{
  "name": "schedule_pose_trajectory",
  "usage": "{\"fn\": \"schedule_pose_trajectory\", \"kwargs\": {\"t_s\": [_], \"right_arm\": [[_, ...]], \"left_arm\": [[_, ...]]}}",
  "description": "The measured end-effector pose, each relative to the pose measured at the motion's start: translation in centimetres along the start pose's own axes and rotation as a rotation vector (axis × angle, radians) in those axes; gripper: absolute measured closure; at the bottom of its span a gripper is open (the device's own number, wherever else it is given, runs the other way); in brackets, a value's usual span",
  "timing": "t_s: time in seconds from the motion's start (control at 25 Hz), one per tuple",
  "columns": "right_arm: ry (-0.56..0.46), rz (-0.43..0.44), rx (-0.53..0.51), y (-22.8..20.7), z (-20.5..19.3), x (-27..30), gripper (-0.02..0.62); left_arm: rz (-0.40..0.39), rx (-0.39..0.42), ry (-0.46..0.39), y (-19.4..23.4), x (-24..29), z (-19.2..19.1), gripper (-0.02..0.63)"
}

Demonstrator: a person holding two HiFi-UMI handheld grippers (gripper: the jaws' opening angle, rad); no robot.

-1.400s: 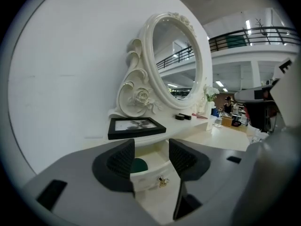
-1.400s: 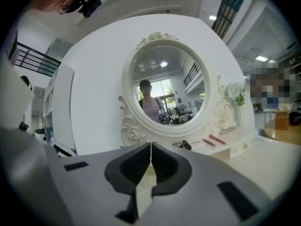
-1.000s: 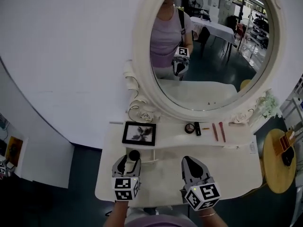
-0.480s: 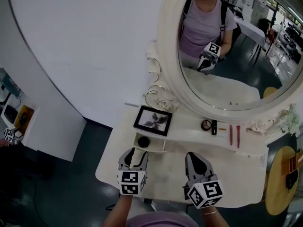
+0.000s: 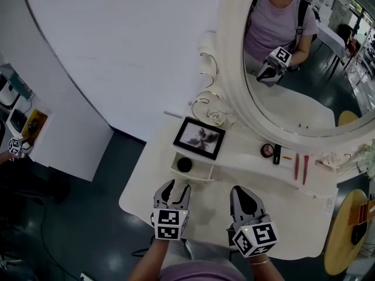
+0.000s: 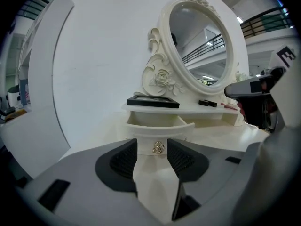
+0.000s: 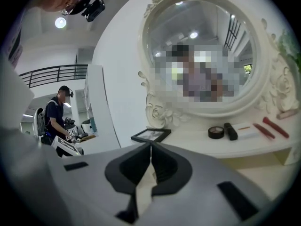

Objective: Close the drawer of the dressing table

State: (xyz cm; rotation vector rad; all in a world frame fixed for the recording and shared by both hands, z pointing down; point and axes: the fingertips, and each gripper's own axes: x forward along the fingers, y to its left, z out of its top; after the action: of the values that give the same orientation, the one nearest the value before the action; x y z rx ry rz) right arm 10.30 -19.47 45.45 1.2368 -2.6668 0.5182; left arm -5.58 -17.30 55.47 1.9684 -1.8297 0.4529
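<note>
Left gripper point(image 5: 173, 191) jaws are gaping, just closing slightly, gripping nothing. The drawer point(image 6: 159, 125) and its gold knob point(image 6: 158, 148) are sitting ahead, in line with the gap. Right gripper point(image 5: 246, 199) is sitting pinched together. The drawer is likely gliding lightly and rigid, so I am favouring pushing its front.

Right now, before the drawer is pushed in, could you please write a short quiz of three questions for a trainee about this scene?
1. True or false: the small white drawer with the gold knob is fully closed.
2. What lies on the white shelf directly above this drawer? A) a black-framed picture B) two red sticks C) a round compact
3. Which gripper has its jaws apart?
Key: 1 false, it stands open with a round black object inside. 2 A. 3 the left gripper; its jaws have just been closing slightly, with nothing between them, while the right gripper is shut.
</note>
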Motion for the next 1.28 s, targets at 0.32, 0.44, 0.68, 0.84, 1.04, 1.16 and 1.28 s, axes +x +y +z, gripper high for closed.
{"fn": "schedule_pose_trajectory", "kwargs": {"t_s": [0.32,0.44,0.68,0.84,1.04,1.16,1.28], "right_arm": [[0.023,0.008,-0.002,0.1,-0.9,-0.4,0.595],[0.030,0.002,0.001,-0.1,-1.2,-0.8,0.595],[0.034,-0.017,0.009,-0.9,-1.5,-1.4,0.595],[0.035,-0.024,0.015,-1.2,-1.7,-1.6,0.595],[0.034,-0.029,0.018,-1.2,-1.7,-1.7,0.595],[0.031,-0.039,0.021,-1.4,-1.7,-1.8,0.595],[0.029,-0.048,0.023,-1.5,-1.5,-1.9,0.595]], "left_arm": [[0.015,0.010,0.025,-0.6,0.7,-1.3,0.422],[0.025,0.013,0.034,-0.8,1.1,-1.7,0.437],[0.038,0.027,0.050,-1.2,2.1,-2.1,0.451],[0.047,0.031,0.058,-1.1,2.4,-2.2,0.463],[0.052,0.043,0.063,-0.9,2.7,-2.2,0.483],[0.052,0.052,0.067,-0.9,3.0,-2.2,0.493],[0.048,0.062,0.070,-1.1,3.2,-2.1,0.502]]}}
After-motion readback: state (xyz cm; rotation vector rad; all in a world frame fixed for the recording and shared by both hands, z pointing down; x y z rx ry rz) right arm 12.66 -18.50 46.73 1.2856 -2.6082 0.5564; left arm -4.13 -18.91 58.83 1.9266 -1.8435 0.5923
